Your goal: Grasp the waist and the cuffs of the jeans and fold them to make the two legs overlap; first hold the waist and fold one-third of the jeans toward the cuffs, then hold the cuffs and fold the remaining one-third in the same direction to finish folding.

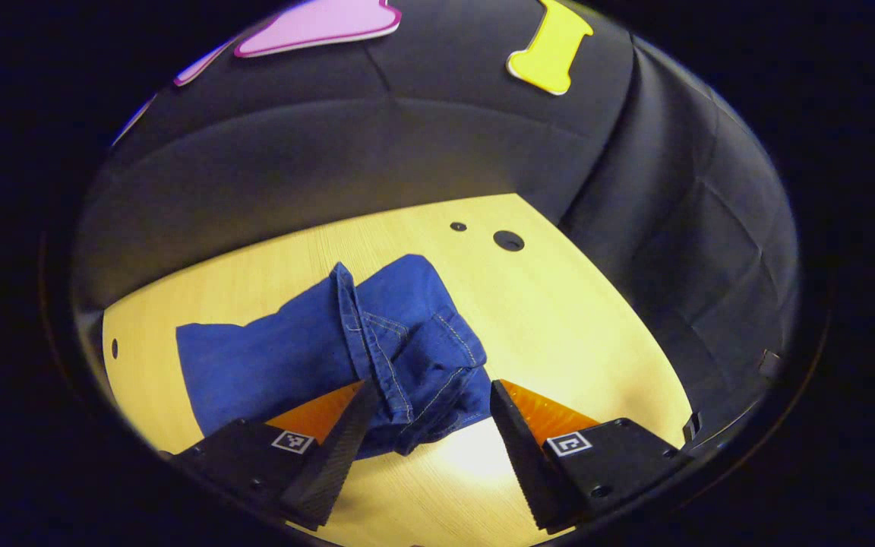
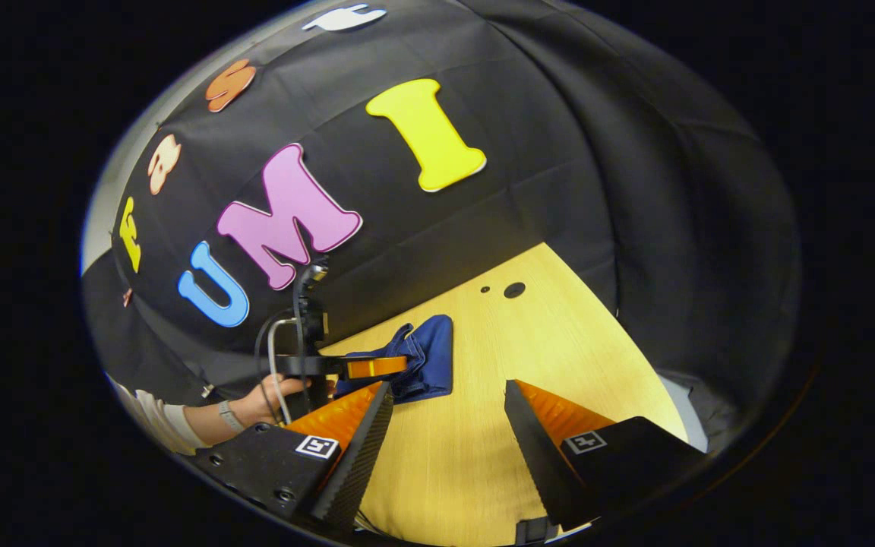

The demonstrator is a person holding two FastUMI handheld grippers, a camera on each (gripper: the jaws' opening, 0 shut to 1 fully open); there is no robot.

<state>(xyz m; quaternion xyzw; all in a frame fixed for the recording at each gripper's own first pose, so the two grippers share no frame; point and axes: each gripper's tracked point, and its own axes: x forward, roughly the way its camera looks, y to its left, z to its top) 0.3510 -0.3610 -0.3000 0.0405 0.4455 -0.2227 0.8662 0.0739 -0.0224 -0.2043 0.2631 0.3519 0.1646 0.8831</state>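
Jeans [image 1: 331, 349] lie in folded bundle mid-table [image 1: 574, 319], hem edge on top. Left gripper [image 1: 430, 425] hangs spread wide above near edge, touching nothing. Right gripper [image 2: 445, 433] gapes over bare wood, well apart; fold judged essentially complete.

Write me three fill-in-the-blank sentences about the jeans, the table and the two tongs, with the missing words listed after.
1. The blue jeans lie bunched on a ____ table.
2. The left tongs are ____, with a fold of denim between the fingers.
3. In the right gripper view, the right tongs hang over bare ____, open.

Missing words: wooden; open; table
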